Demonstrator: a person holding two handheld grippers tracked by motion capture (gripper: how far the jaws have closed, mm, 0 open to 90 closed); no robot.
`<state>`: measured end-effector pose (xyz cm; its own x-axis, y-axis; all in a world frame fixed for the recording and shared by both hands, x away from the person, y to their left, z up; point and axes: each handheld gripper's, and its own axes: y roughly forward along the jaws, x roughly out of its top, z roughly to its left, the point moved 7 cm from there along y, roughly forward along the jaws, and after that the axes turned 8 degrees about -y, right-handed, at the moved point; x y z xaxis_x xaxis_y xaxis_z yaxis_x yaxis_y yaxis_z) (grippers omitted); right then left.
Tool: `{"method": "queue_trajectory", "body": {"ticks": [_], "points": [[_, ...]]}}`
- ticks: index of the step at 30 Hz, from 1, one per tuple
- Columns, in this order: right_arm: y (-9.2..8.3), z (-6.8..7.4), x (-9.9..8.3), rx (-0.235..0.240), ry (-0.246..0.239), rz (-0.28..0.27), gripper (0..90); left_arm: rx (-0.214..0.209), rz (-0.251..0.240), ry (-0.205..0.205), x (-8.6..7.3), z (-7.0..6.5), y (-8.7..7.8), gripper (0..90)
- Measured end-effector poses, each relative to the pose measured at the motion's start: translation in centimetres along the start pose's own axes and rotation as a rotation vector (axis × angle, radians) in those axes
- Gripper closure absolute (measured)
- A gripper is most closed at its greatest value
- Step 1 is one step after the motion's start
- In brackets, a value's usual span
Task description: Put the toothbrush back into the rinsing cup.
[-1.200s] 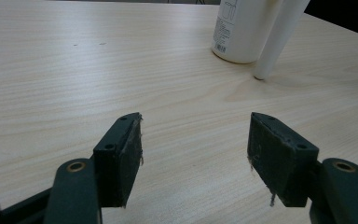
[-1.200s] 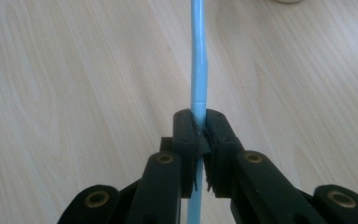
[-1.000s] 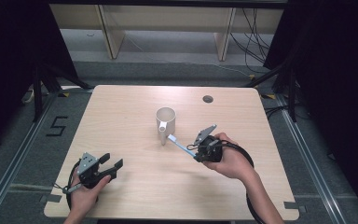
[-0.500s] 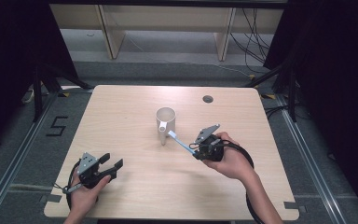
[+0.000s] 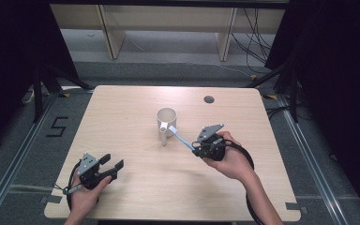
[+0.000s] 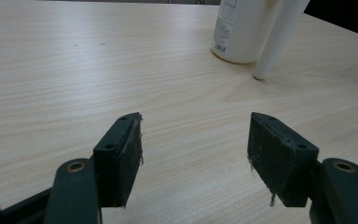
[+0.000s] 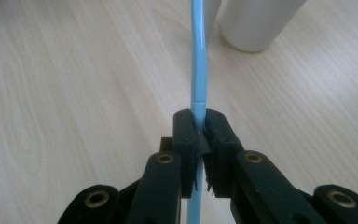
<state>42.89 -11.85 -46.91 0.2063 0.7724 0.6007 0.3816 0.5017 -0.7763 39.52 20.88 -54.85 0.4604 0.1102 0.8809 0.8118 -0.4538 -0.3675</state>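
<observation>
A white cup (image 5: 167, 121) stands upright near the middle of the wooden table (image 5: 136, 103). A white tube-like piece (image 5: 163, 137) leans against the cup's near side. My right gripper (image 5: 195, 149) is shut on a thin blue stick (image 5: 183, 139), whose white end reaches the cup. In the right gripper view the jaws (image 7: 198, 117) pinch the blue stick (image 7: 198, 60), which points up at the cup (image 7: 256, 23). My left gripper (image 5: 113, 163) rests open at the front left with nothing between its jaws (image 6: 196, 135). It faces the cup (image 6: 242, 28) and the tube (image 6: 275, 42).
A small round hole (image 5: 209, 99) sits in the tabletop at the back right. Wooden shelving (image 5: 168, 28) and loose cables stand beyond the far edge. Black cables loop from both grippers near the front edge.
</observation>
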Motion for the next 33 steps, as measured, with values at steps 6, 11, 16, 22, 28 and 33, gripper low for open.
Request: {"method": "queue_trajectory", "body": {"ticks": [6, 11, 16, 22, 28, 33], "points": [[-0.1, -0.2, 0.4, -0.018, 0.016, -0.046, 84.4, 0.0, 0.001, 0.001, 0.0, 0.0, 0.0, 34.8], [-0.1, -0.5, 0.6, -0.04, 0.02, -0.076, 84.4, -0.001, 0.0, -0.002, 0.0, 0.0, 0.0, 34.8], [-0.3, -0.6, 1.0, -0.062, 0.043, -0.105, 84.4, 0.0, -0.001, -0.003, 0.0, 0.0, 0.0, 34.8], [-0.5, -0.7, 1.5, -0.067, 0.058, -0.144, 84.4, 0.0, 0.001, -0.001, 0.0, 0.0, 0.0, 34.9], [-0.5, -0.9, 1.8, -0.073, 0.082, -0.178, 84.5, -0.001, 0.0, -0.003, 0.0, 0.0, 0.0, 34.9], [-0.4, -1.1, 2.2, -0.091, 0.064, -0.215, 84.4, -0.002, 0.0, -0.005, 0.0, 0.0, 0.0, 34.8]]}}
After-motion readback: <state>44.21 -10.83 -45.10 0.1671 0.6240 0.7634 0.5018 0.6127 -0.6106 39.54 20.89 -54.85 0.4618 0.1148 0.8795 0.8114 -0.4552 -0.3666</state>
